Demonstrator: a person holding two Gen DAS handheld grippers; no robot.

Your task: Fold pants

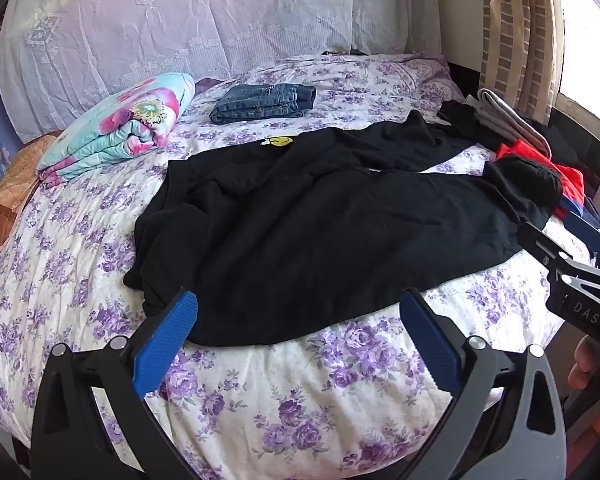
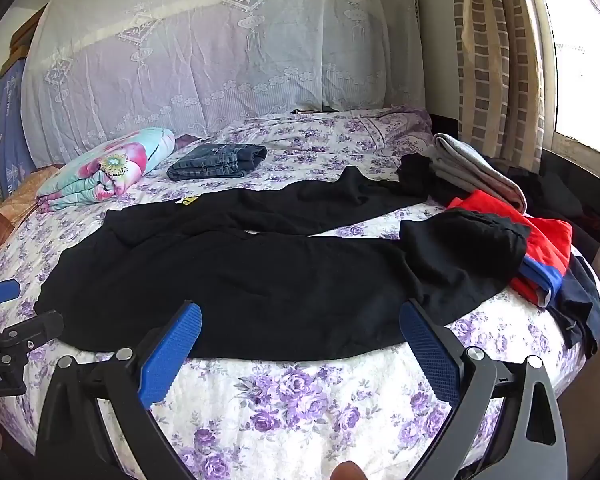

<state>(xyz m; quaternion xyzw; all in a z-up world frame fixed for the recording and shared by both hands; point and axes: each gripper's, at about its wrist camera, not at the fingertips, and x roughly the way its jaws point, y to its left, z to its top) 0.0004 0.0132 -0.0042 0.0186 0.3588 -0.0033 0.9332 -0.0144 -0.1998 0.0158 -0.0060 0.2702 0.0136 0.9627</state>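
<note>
Black pants [image 1: 300, 220] lie spread flat across the floral bed, waist to the left, legs running right; they also show in the right wrist view [image 2: 260, 276]. A small yellow patch [image 1: 280, 141] sits near the waist. My left gripper [image 1: 298, 308] is open and empty, hovering just before the pants' near edge at the waist end. My right gripper [image 2: 300, 320] is open and empty, before the near leg's edge. The right gripper's body [image 1: 572, 280] shows at the right of the left wrist view. The left gripper's blue fingertip [image 2: 0, 292] shows at the left of the right wrist view.
Folded jeans [image 1: 264, 102] and a rolled floral quilt [image 1: 120, 128] lie at the back left. A pile of clothes, red [image 2: 540, 248], grey [image 2: 476, 168] and dark, sits at the right edge. The bed [image 1: 280, 400] has a floral sheet; a lace-covered headboard [image 1: 200, 20] stands behind, a curtain [image 2: 496, 60] right.
</note>
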